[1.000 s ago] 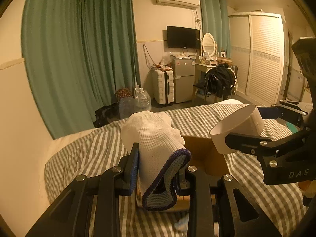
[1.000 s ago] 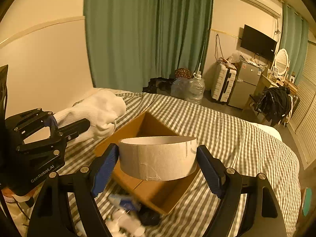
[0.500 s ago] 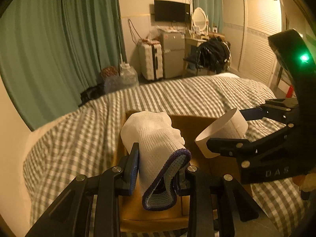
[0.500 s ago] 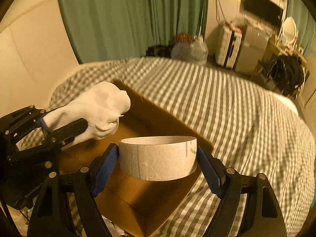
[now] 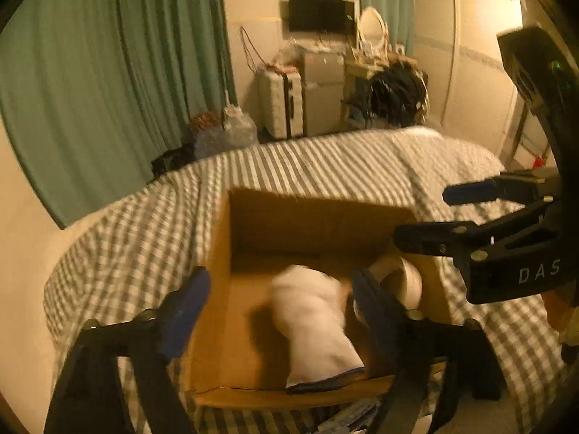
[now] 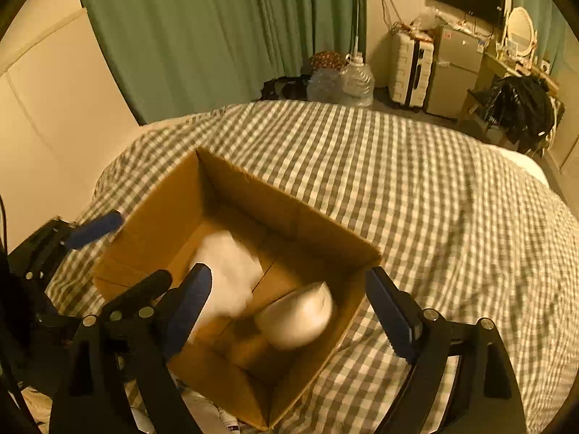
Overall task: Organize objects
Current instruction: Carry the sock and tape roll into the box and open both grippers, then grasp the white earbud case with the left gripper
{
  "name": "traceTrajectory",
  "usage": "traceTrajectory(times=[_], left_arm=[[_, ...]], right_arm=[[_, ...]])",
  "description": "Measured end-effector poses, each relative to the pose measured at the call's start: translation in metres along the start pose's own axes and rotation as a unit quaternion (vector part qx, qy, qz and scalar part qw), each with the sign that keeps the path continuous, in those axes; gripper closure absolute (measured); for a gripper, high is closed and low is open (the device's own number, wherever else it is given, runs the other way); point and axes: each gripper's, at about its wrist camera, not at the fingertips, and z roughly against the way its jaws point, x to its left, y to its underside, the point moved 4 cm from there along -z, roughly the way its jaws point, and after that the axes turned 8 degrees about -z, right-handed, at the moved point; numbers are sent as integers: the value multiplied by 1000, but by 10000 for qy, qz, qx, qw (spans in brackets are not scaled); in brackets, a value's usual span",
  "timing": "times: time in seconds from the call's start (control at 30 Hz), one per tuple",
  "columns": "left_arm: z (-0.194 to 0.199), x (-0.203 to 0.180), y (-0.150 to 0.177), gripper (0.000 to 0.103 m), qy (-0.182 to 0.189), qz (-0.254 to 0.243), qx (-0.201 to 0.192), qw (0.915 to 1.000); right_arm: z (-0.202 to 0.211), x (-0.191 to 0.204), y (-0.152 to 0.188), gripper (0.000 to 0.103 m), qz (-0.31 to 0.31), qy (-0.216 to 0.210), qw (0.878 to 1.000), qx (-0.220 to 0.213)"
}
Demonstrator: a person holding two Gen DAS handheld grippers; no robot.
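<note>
i have both grippers over the open cardboard box [image 6: 166, 213] that sits on the grey-and-white checked bedspread [image 6: 416, 188]. my left gripper [image 5: 278, 303] has its fingers spread wide apart with nothing between them; the blue pad on the left side [image 5: 184, 311] hangs over the box's left wall, the other [image 5: 376, 307] over the interior. below them the white knit glove [image 5: 315, 325] is inside the box, its dark-edged cuff toward the near wall. it looks smeared by motion blur, so i cannot tell whether it is resting on the floor of the box.

my right gripper [image 6: 289, 307] is likewise wide open, blue pads [image 6: 391, 311] well apart and clear of everything. the roll of tape [image 6: 300, 314] is in the box below it, tilted and blurred, near the right-hand wall, just beside the glove [image 6: 228, 271]. from the left wrist view the roll [image 5: 401, 278] peeks out behind my right-hand pad, against the box's right side.

in the right wrist view my left gripper shows at the left edge, one blue finger [image 6: 94, 229] over the box's rim. beyond the bed i see green curtains [image 6: 217, 36], a pale suitcase [image 6: 410, 68], a small fridge [image 6: 456, 72], big water jugs [image 6: 347, 83] on the floor, and a wall tv [image 5: 320, 14].
</note>
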Motion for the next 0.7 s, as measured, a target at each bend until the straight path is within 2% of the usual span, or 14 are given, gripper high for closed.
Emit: traceTrajectory(times=[0.33, 0.53, 0.7], left_arm=[[81, 8, 4, 9, -551, 133, -313, 9979], [116, 4, 22, 6, -701, 190, -393, 9966], [139, -4, 47, 4, -656, 259, -431, 9966]], right_arm=[[99, 37, 18, 15, 286, 98, 9973, -673], [134, 50, 47, 12, 479, 152, 9948, -885], [156, 57, 74, 12, 511, 175, 9924, -1105]])
